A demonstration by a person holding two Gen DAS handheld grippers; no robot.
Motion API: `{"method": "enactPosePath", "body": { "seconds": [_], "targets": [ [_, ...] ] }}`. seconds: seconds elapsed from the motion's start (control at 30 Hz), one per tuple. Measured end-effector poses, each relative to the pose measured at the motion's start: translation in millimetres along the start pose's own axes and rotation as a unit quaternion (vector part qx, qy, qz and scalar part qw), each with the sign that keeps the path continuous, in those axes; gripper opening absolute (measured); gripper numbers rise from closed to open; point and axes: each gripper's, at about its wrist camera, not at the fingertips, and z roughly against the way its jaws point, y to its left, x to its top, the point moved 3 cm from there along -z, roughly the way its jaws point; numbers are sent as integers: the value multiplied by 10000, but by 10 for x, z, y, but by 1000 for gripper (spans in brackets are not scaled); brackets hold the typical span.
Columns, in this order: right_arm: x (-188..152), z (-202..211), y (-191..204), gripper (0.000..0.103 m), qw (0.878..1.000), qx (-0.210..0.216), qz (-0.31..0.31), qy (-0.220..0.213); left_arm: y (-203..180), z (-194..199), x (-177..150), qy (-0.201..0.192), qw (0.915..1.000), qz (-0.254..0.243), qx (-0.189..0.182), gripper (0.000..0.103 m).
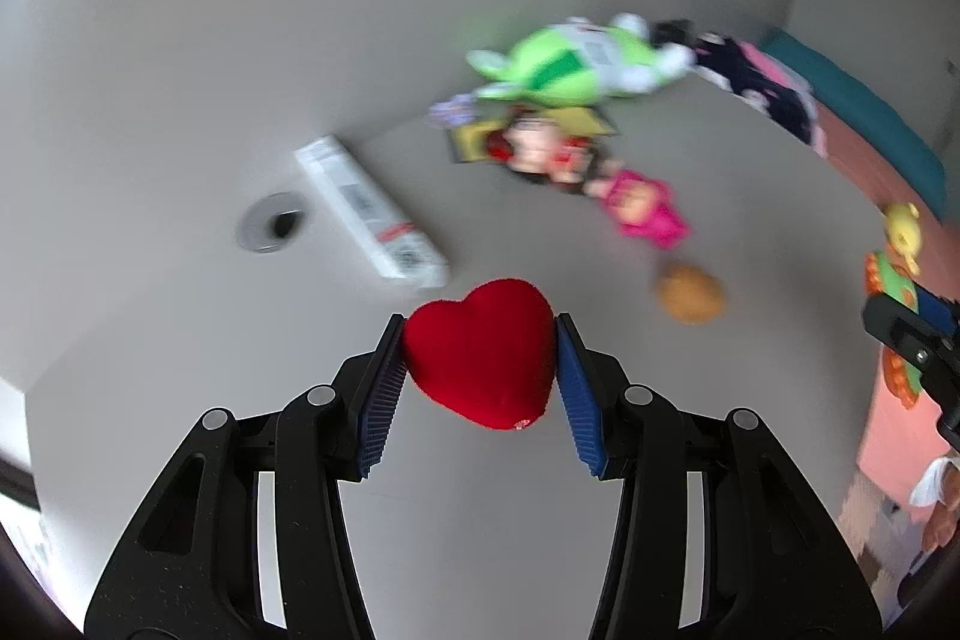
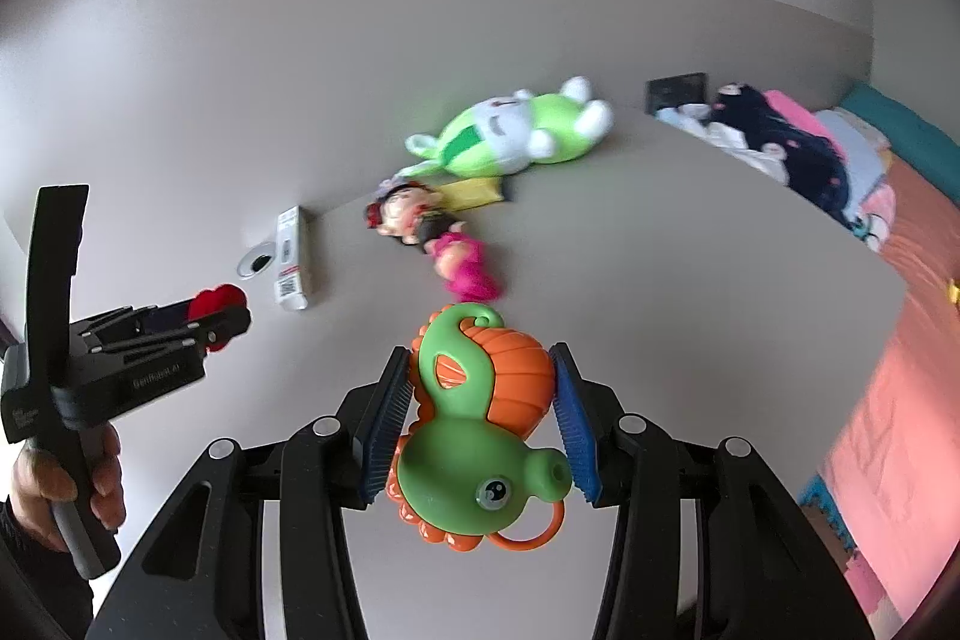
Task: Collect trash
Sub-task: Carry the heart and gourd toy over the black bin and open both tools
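Left gripper (image 1: 480, 376) clamped on a red plush heart (image 1: 480, 355), blue pads pressing both flanks, heart clear of the grey tabletop (image 1: 180, 340). Right gripper (image 2: 483, 424) clamped on a green and orange plastic seahorse toy (image 2: 480, 436), likewise lifted. Keep both grips steady and both loads level during carry; judged step: transport to a collection point, not visible in either view. Keep the two grippers apart to avoid a collision of loads. Just beyond the heart: a white rectangular carton with a barcode (image 1: 372, 211), lying flat, and to its right a small round tan object (image 1: 690, 293), blurred, identity unclear. Left of the carton: a round metal cable port (image 1: 273, 222). Farther: a doll in a pink dress (image 2: 444, 244), then a green and white plush toy (image 2: 510, 130) against the wall. Far right: dark and pink fabric (image 2: 798, 148) at the table edge. Nothing between grippers and open space above the table.
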Motion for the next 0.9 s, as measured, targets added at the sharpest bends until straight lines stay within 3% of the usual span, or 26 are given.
{"method": "enactPosePath", "body": {
  "seconds": [0.4,0.63,0.9],
  "targets": [
    [-383,752,-1079,48,9952,-607,-715,-268,-1552,60,-123,-12,9923,-997,-739,48],
    [-789,1144,-1803,48,9857,-1041,-1297,-282,-2544,129,-402,75,9780,-1692,-1214,48],
    [-1276,1314,-2454,48,9705,-1451,-1922,-101,-3343,72,-771,311,9595,-2295,-1604,48]
  ]
}}
